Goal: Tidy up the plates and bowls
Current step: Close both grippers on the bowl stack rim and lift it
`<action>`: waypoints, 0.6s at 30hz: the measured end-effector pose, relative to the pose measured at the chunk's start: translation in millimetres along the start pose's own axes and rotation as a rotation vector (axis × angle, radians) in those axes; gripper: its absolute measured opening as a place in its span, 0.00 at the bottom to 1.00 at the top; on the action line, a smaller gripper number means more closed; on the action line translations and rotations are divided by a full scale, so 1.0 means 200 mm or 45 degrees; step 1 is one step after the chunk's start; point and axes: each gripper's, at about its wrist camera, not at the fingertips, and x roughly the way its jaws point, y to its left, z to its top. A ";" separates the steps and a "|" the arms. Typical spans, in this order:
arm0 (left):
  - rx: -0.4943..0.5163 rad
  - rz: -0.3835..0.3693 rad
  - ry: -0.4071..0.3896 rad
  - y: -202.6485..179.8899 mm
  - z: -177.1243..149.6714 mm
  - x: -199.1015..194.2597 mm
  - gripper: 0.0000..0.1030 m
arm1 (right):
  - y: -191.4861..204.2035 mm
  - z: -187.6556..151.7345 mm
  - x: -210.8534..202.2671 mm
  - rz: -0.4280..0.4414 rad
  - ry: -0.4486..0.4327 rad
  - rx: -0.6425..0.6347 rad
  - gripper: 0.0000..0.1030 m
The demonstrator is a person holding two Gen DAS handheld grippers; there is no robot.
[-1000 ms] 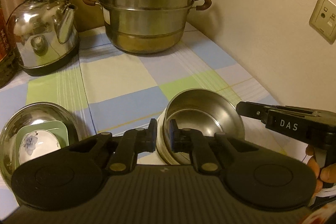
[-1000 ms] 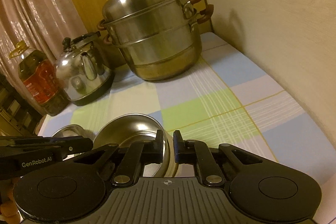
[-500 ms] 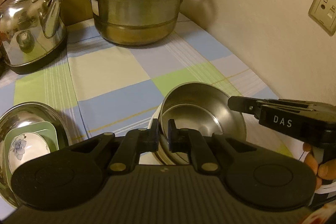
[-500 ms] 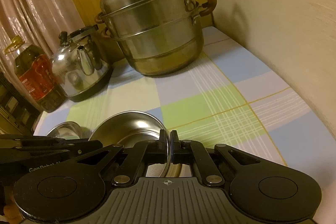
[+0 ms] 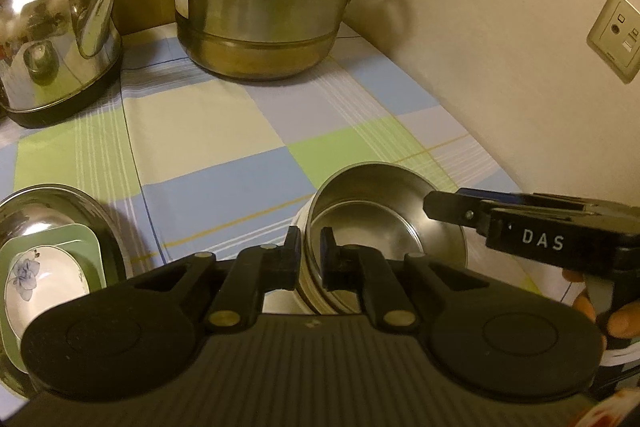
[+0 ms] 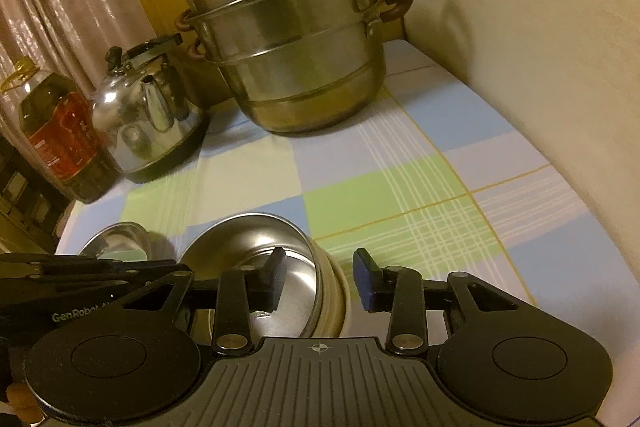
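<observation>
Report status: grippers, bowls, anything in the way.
Left gripper shut on steel bowl rim. Right gripper opening, rim between jaws, pads clear. Bowl nested in white bowl. Nothing in the way; steamer pot and kettle far back.

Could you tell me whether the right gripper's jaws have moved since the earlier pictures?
Yes. The right gripper is opening: its jaws, earlier pinched on the steel bowl's rim, now stand clear on either side of it.
</observation>
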 end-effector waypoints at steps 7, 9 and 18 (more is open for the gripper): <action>0.002 0.008 0.005 -0.01 0.00 0.01 0.06 | -0.01 0.01 0.03 0.004 -0.001 0.017 0.07; -0.009 0.011 0.009 -0.01 0.00 0.01 0.06 | 0.00 0.03 0.04 0.003 0.014 -0.001 0.06; -0.078 0.062 0.037 -0.04 0.01 -0.01 0.03 | 0.01 0.11 0.08 0.013 0.167 -0.087 0.06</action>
